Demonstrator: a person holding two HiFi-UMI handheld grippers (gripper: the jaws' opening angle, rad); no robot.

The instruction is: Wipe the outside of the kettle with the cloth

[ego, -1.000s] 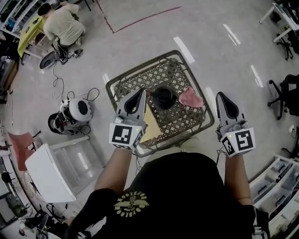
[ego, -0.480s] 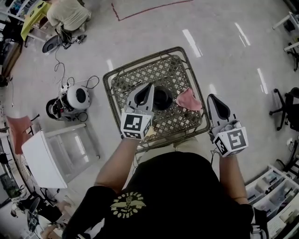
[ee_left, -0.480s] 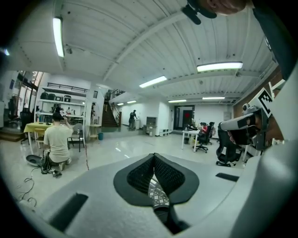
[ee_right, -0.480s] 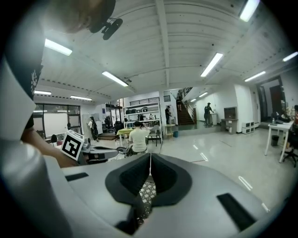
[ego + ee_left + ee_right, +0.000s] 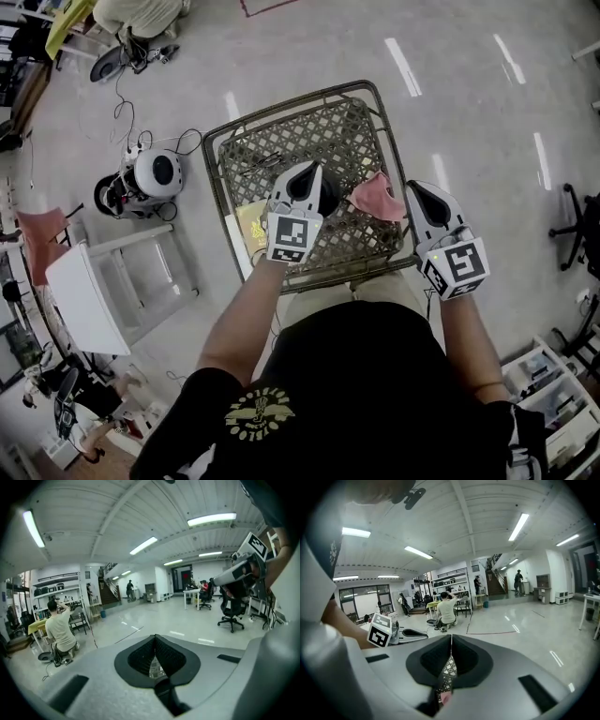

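The table [image 5: 246, 150] is olive-brown wicker in an open diamond lattice. The kettle [image 5: 330, 199] is black, and the cloth [image 5: 378, 197] at three o'clock from it is dusty pink. At eight o'clock is a yellow card [image 5: 251, 225]. The left gripper [image 5: 307, 169] and right gripper [image 5: 413, 188] are grey with black ribbed pads and white cubes bearing black square markers. The floor [image 5: 450, 112] is glossy pale grey, streaked white. The shirt [image 5: 356, 394] is black with a yellow emblem.

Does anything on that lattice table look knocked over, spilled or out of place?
Nothing stands out. The pink cloth lies crumpled on the lattice table beside the black kettle, which the left gripper partly hides, so I cannot judge all of it. No spill shows.
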